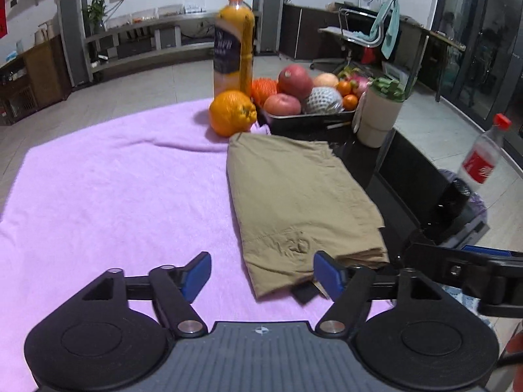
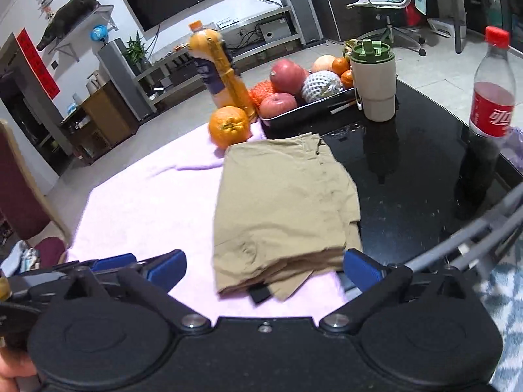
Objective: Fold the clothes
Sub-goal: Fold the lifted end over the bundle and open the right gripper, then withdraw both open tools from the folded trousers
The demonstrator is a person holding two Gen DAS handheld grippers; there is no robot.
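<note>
A tan garment (image 1: 294, 196) lies folded into a thick rectangle on the right part of a pink towel (image 1: 114, 189), its right edge over the black table top. It also shows in the right wrist view (image 2: 281, 202). My left gripper (image 1: 261, 276) is open and empty, just short of the garment's near edge, its right finger beside the near corner. My right gripper (image 2: 264, 269) is open and empty, its fingers straddling the garment's near layered edge. The right gripper's body (image 1: 464, 271) shows at the right of the left wrist view.
A large orange (image 1: 232, 112), a tall juice bottle (image 1: 233, 42) and a metal tray (image 1: 310, 121) of fruit stand behind the garment. A lidded cup (image 2: 376, 81) and a cola bottle (image 2: 492, 88) stand on the black glass table (image 2: 408, 179). A chair (image 2: 19, 196) is at left.
</note>
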